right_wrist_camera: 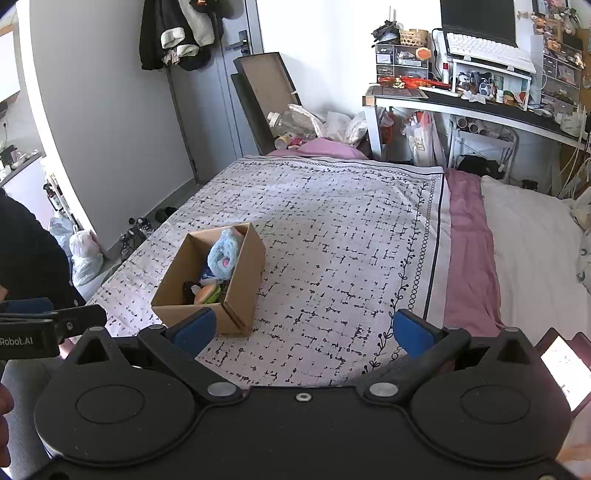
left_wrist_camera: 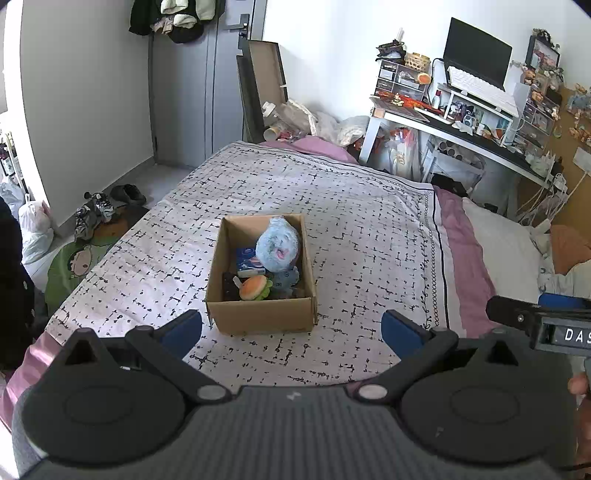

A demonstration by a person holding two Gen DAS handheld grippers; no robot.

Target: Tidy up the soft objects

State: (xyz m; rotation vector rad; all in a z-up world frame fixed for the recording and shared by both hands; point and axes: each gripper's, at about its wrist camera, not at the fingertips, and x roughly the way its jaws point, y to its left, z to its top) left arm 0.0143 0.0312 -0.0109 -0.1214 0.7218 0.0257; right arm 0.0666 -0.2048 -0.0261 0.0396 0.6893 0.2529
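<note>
Bedroom: patterned bedspread under cardboard box, cluttered desk beyond.

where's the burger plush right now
The burger plush lies inside the cardboard box on the bed, at the near end, in front of the blue plush.

Place: a bedroom in a home, lived in and cluttered.
Bed: fills the middle, under a white cover with black dashes, pink sheet at its edges.
Desk: against the far wall, crowded with a monitor, a white keyboard and small drawers.
Door: grey, with coats hung at its top.
Floor: shoes by the wall (bags beside them).
</note>
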